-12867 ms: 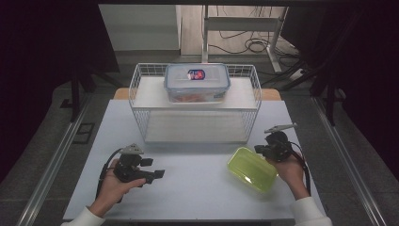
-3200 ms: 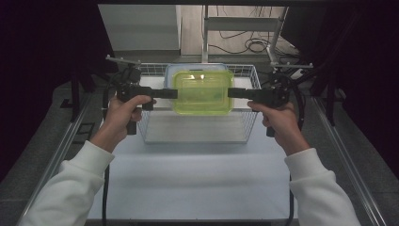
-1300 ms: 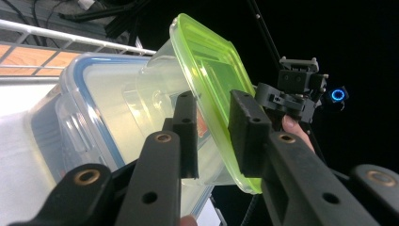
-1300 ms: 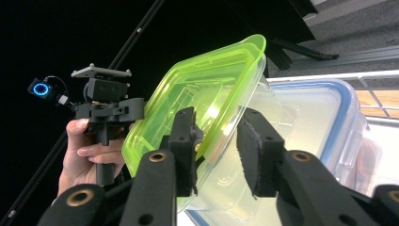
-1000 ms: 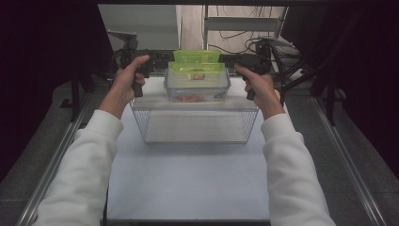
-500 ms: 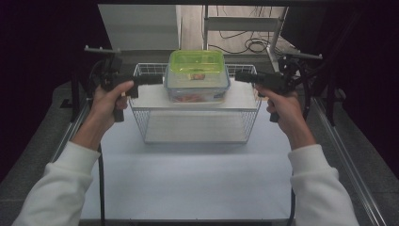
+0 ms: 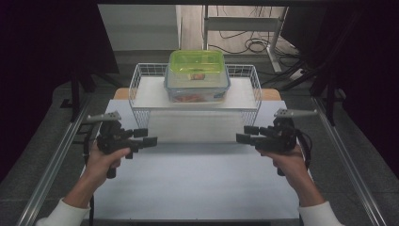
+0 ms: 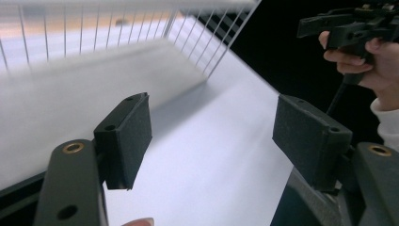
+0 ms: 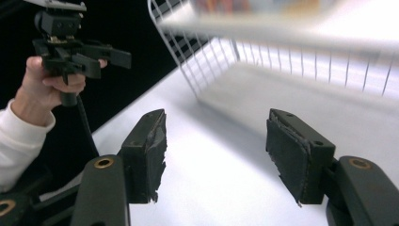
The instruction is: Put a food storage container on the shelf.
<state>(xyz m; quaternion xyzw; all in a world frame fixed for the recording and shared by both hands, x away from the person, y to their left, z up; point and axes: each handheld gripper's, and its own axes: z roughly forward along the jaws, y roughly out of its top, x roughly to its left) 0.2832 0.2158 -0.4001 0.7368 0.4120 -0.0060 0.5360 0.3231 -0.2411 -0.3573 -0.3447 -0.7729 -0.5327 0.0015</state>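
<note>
On top of the wire basket (image 7: 141,80) the food box (image 7: 197,84) sits with its green lid (image 7: 196,61) on, so lidding looks done. Left gripper (image 7: 143,137) and right gripper (image 7: 245,134) hang over the table (image 7: 197,179), jaws apart, having just been opening, nothing between them.

White table (image 7: 197,188), wire basket (image 7: 141,82) on it

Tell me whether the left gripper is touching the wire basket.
Apart. In the high view the left gripper is held in front of the wire basket, with bare white table showing between its jaws and the basket's front.
</note>
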